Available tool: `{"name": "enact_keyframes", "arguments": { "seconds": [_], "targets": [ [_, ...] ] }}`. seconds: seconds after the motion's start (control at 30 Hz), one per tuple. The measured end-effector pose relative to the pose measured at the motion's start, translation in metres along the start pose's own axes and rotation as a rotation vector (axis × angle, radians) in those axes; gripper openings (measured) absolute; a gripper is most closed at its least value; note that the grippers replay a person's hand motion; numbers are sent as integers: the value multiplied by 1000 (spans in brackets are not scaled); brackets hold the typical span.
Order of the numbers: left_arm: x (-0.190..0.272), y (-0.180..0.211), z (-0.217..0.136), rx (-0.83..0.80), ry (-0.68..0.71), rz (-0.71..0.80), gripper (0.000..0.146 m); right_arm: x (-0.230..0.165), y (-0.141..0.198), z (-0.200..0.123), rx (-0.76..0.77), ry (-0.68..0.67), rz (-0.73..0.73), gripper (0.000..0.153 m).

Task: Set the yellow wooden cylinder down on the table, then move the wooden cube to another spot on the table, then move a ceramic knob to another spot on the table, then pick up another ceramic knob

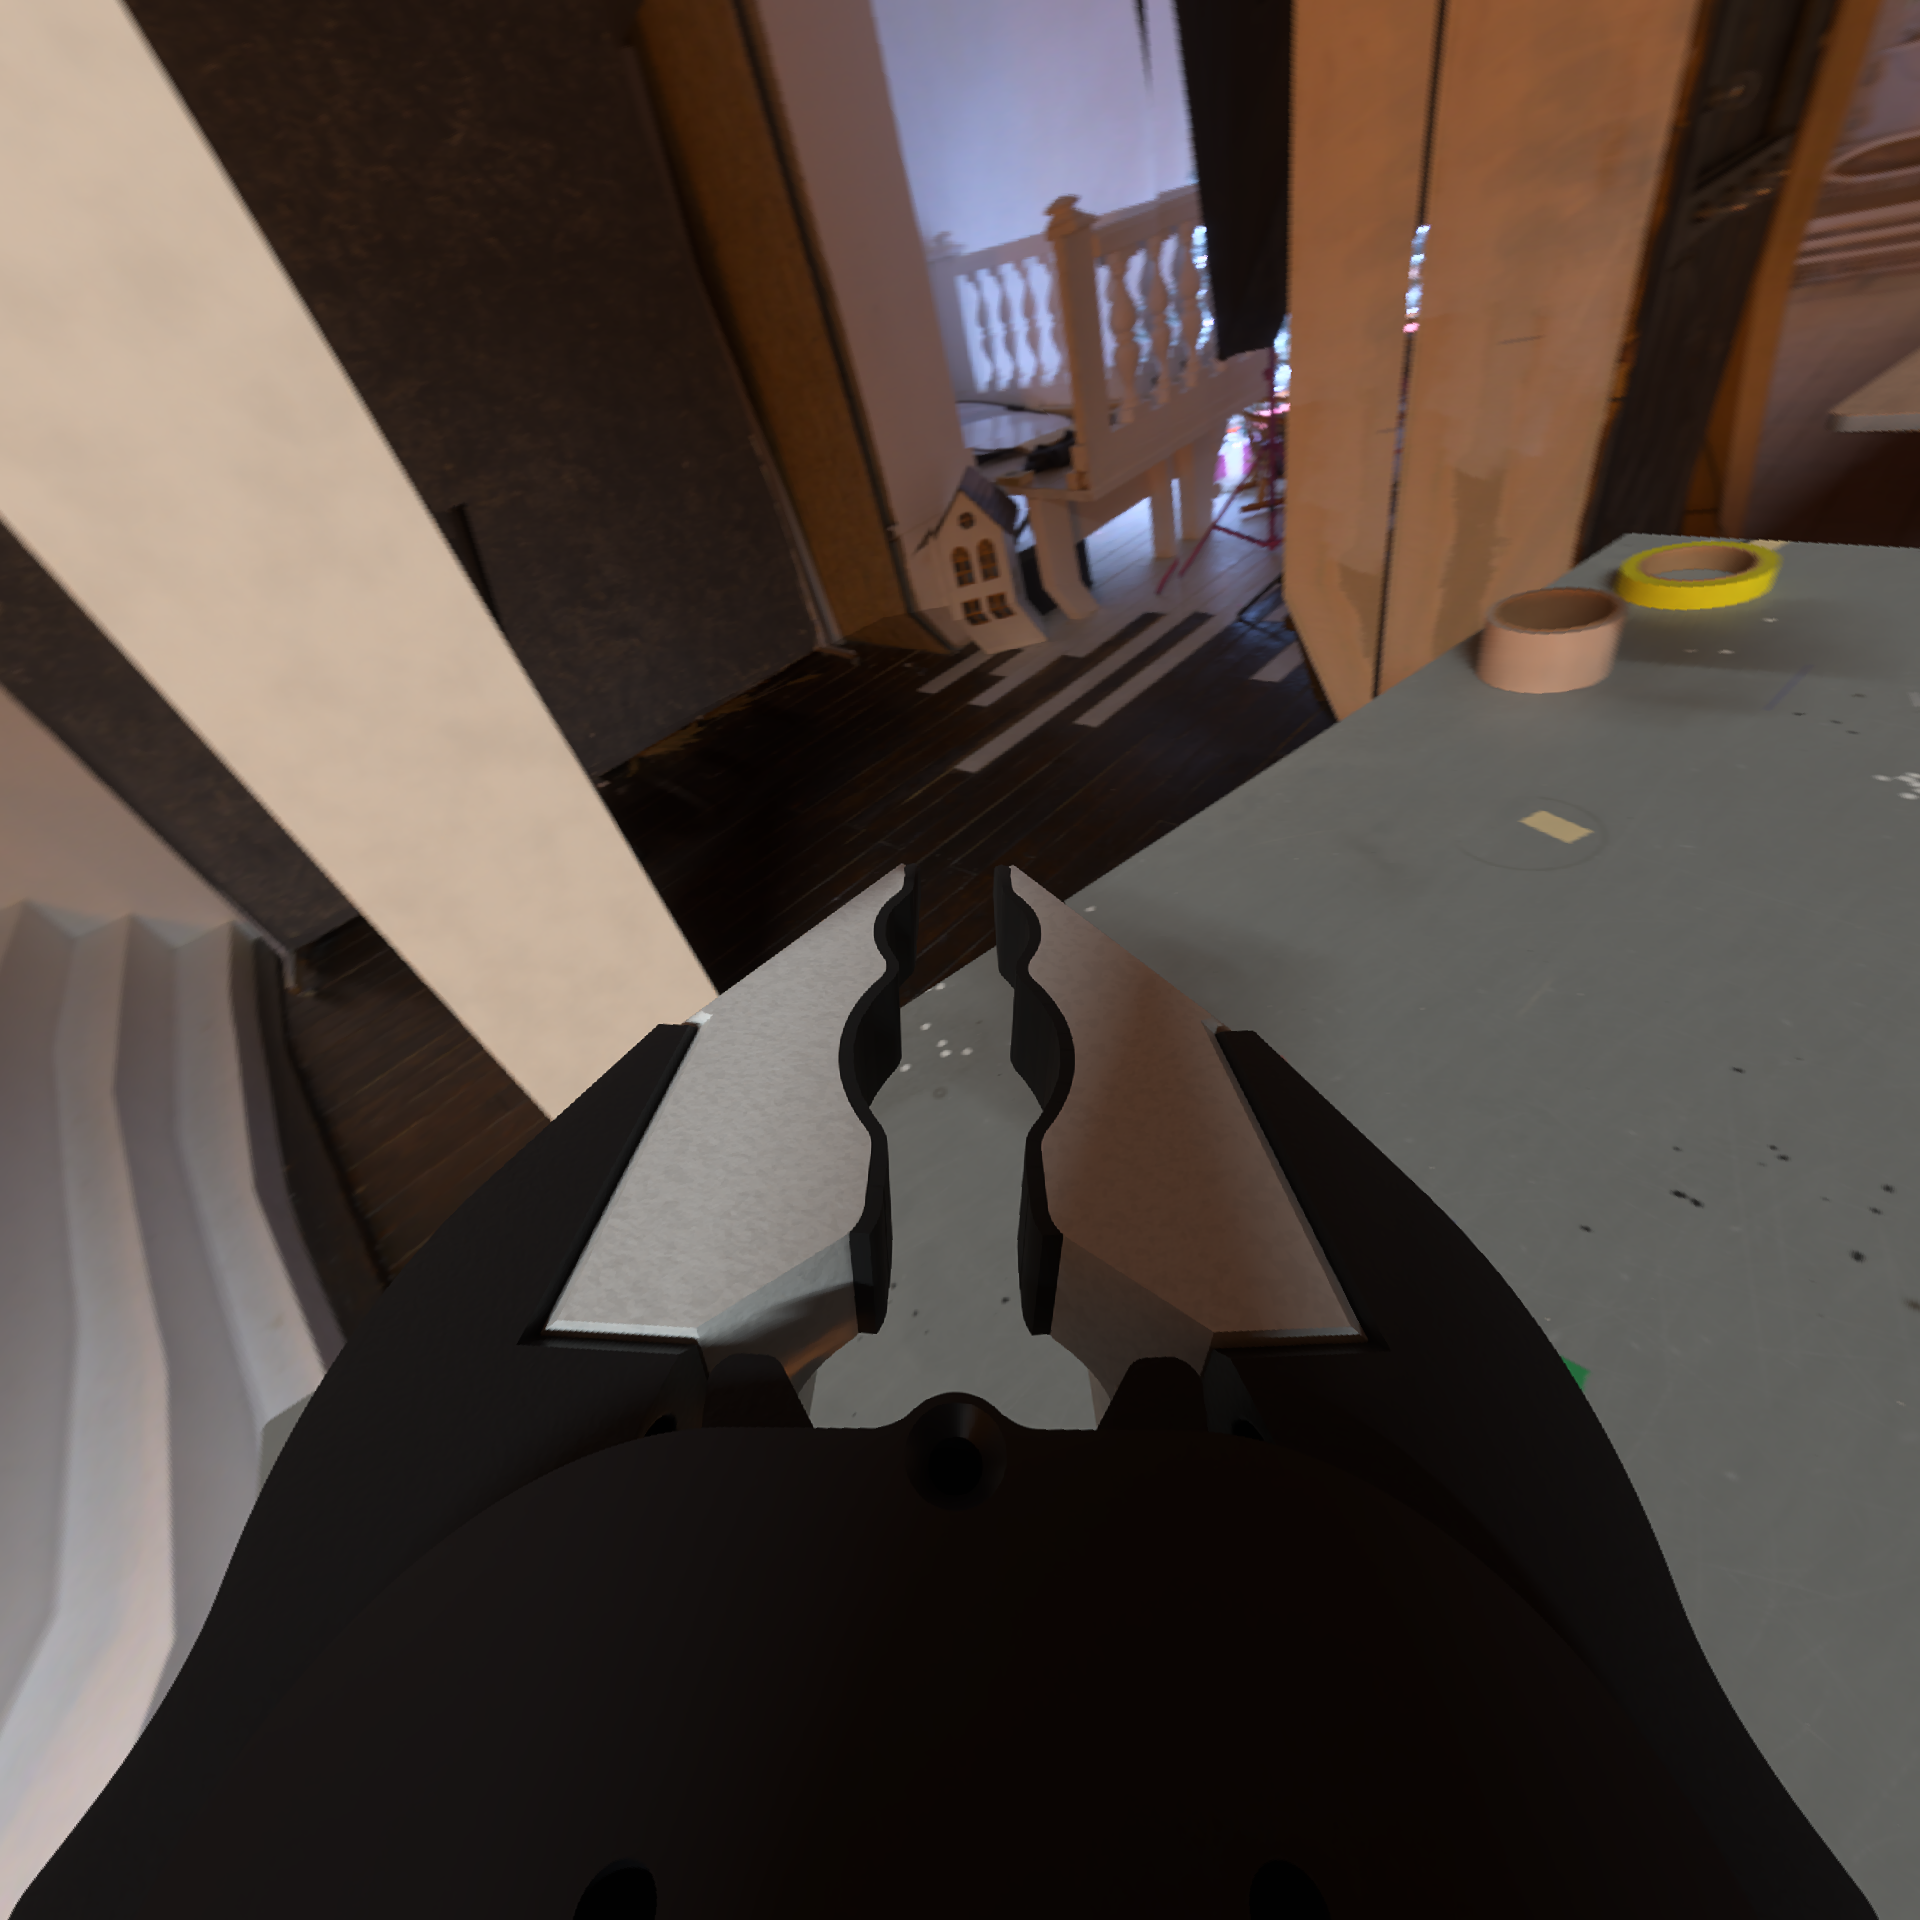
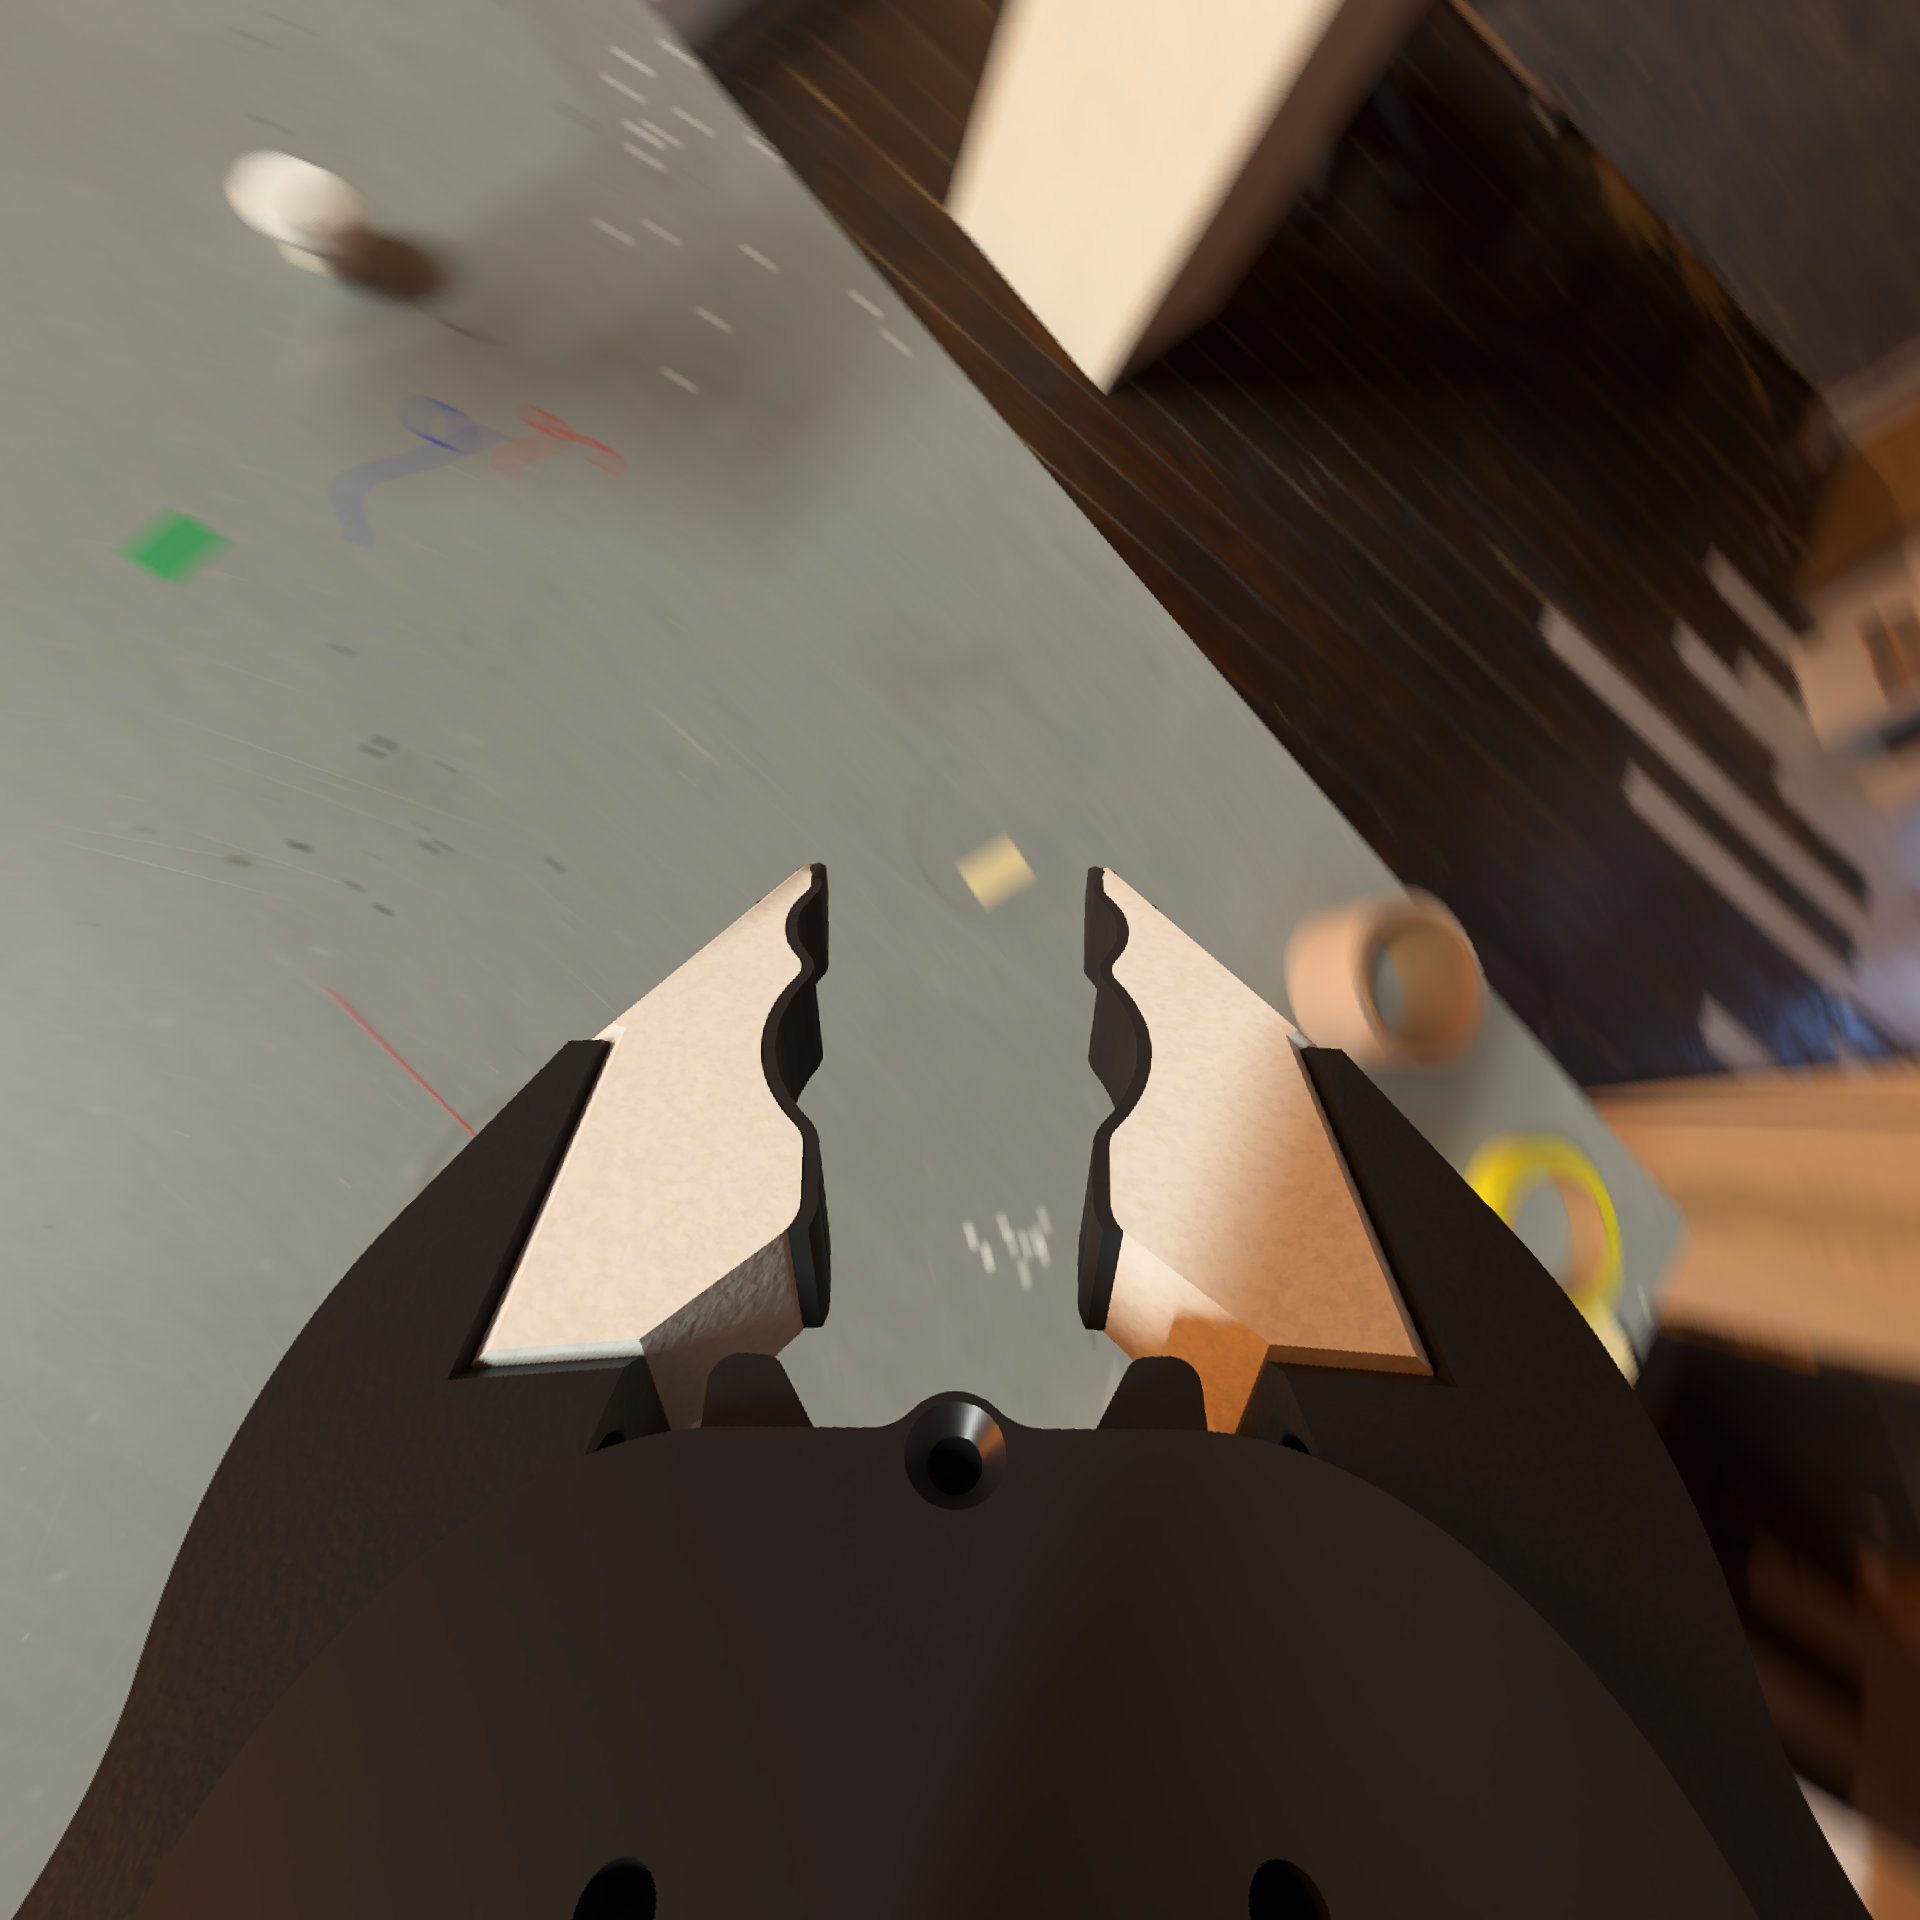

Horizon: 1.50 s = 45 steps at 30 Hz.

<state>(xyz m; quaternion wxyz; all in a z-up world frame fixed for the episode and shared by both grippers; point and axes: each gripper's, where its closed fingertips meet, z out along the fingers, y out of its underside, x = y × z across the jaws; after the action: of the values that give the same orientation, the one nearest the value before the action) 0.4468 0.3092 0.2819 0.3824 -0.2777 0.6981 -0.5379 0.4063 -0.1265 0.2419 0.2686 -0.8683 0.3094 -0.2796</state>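
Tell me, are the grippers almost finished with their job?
Hard to say. Neither holds anything: the left gripper and right gripper both have empty, parted fingers. One pale knob sits blurred on the grey table. No cylinder or cube shows, so those steps can't be checked. Picking up a knob is not yet done.

A blurred white ceramic knob with a brown base lies on the grey table.

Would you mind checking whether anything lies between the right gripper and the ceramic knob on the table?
Nothing visible does. Only bare grey table lies between the open, empty right gripper and the blurred ceramic knob.
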Motion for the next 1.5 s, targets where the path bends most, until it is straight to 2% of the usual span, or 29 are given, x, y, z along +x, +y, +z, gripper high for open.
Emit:
{"name": "enact_keyframes", "arguments": {
  "seconds": [0.17,0.3,0.4,0.6,0.83,0.97,1.03,1.07,1.2,1.33,1.5],
  "targets": [
    [-20,5,-14,10,-61,-35,14,-108,-89,87,125,-293,-284,57],
    [-27,5,-19,28,-75,-61,14,-190,-129,166,103,-440,-448,64],
    [-30,7,-20,24,-82,-65,14,-235,-149,217,87,-501,-526,67],
    [-38,12,-22,15,-103,-77,14,-275,-166,284,41,-586,-537,70],
    [-39,12,-23,25,-99,-88,14,-281,-156,319,-50,-621,-519,69],
    [-37,11,-21,21,-92,-79,14,-282,-144,329,-104,-634,-504,62],
    [-36,11,-19,18,-88,-78,14,-284,-143,330,-92,-651,-499,46],
    [-36,11,-19,16,-87,-77,14,-285,-144,328,-75,-661,-488,43],
    [-35,12,-16,10,-82,-75,14,-278,-151,309,4,-642,-468,43],
    [-31,10,-14,9,-68,-68,14,-241,-148,259,43,-514,-462,43],
    [-26,7,-11,18,-46,-63,14,-150,-108,150,66,-257,-290,43]
  ]
}}
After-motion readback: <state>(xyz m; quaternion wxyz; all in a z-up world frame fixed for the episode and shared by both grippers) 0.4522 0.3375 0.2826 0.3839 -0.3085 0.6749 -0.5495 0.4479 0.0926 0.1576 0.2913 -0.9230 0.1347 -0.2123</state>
